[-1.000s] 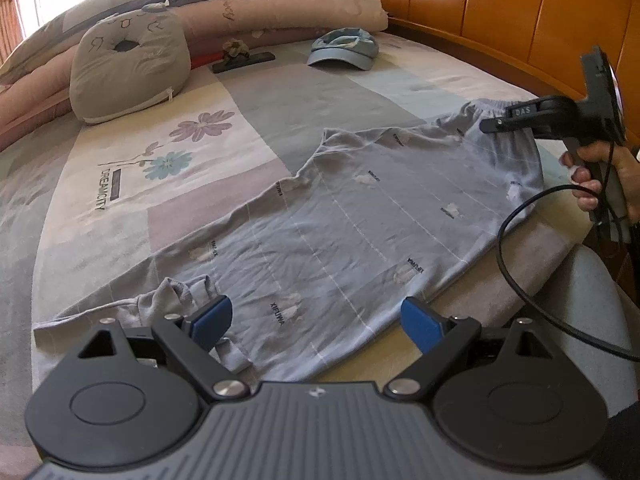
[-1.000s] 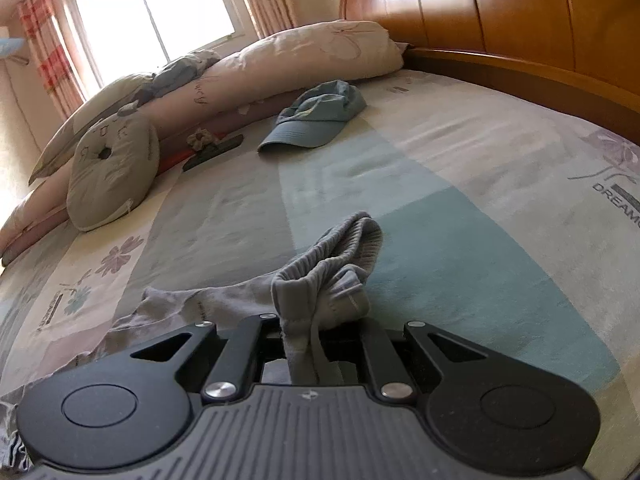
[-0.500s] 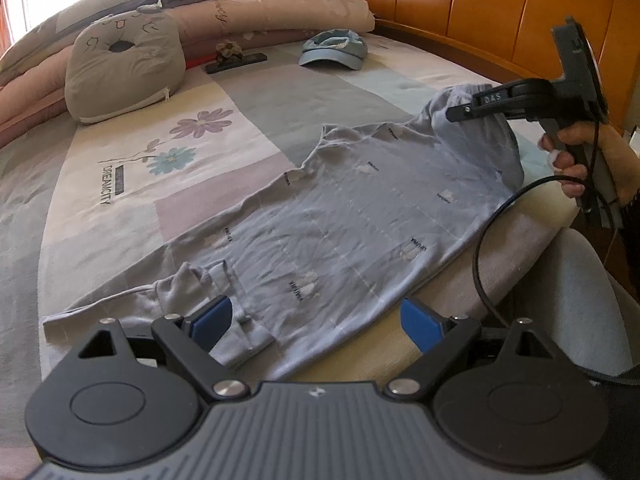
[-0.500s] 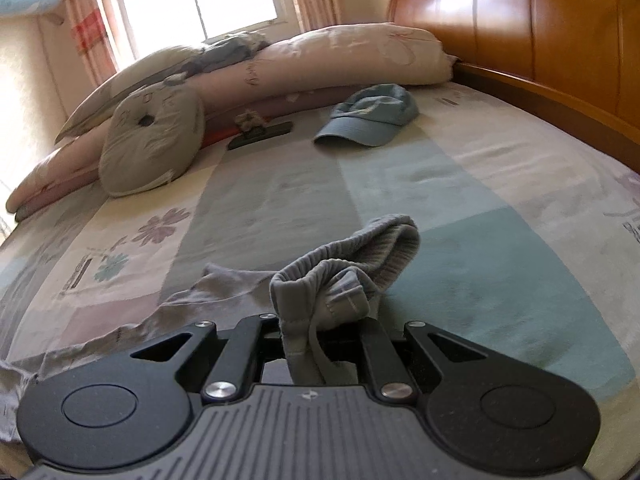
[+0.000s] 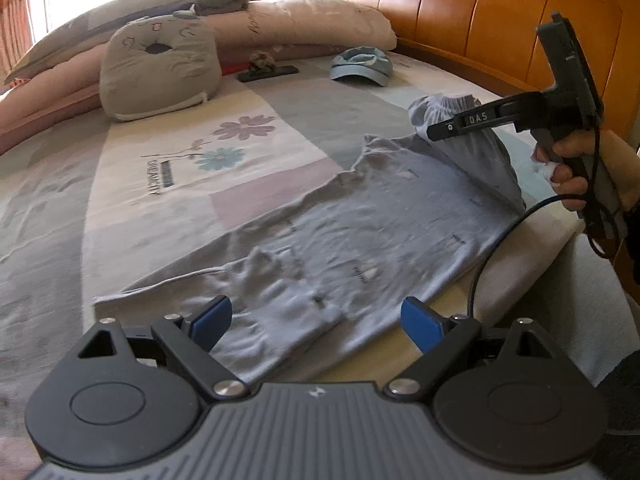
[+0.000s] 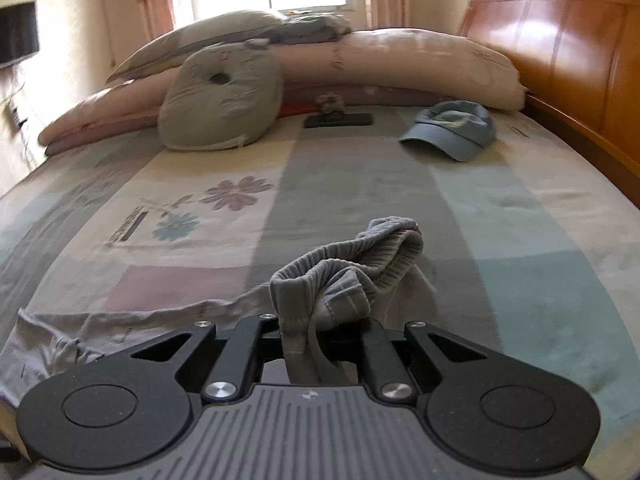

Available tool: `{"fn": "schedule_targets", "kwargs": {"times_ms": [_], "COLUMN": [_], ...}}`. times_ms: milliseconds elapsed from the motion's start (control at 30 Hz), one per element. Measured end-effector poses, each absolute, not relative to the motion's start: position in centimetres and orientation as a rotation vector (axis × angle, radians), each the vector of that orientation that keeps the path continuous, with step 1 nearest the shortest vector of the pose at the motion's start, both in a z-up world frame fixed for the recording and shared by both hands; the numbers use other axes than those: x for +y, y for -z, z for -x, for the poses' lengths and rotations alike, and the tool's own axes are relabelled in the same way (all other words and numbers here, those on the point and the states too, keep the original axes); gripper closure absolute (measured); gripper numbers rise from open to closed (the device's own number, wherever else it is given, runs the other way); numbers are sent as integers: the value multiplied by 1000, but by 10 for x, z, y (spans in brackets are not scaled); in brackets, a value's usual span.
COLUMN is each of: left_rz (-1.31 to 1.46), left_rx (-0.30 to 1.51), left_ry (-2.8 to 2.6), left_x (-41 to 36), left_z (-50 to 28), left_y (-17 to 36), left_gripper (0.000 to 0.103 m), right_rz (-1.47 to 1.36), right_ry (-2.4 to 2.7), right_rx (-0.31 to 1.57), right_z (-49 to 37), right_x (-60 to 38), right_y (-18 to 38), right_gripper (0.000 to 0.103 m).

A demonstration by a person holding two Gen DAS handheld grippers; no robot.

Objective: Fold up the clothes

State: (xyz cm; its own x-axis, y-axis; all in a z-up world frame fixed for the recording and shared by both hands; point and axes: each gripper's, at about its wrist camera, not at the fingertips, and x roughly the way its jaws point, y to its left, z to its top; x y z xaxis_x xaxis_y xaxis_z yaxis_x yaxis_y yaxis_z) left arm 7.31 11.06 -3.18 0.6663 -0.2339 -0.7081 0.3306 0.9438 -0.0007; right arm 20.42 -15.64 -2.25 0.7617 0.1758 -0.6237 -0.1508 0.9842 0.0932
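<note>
The left gripper [image 5: 316,320] hangs with its jaws spread wide and empty over the near hem of the grey garment [image 5: 360,240] spread along the bed's near edge, so I'd pin that end down. The right gripper [image 6: 320,332] is clamped on the bunched waistband [image 6: 360,256], lifted off the bedspread [image 6: 540,220]; carry it across evenly. There's plenty of bare bed before the blue cap [image 6: 452,128] and pillows [image 6: 224,104].

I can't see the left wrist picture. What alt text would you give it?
A grey garment lies spread on a patchwork bed cover, its far waistband end pinched and lifted by the right tongs in a person's hand. The open, empty left tongs hover over its near end; a blue cap lies beyond.
</note>
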Motion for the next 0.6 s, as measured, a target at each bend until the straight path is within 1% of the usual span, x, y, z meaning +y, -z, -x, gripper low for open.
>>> {"fn": "schedule_targets", "kwargs": {"times_ms": [600], "left_rz": [-85], "left_rx": [752], "left_ry": [226], "left_x": [169], "left_z": [-44], "left_y": [31], "left_gripper": [11], "right_rz": [67], "right_ry": [-315], "right_rx": [691], "right_z": [-186], "right_x": [-66], "right_y": [11], "right_gripper": [92]}}
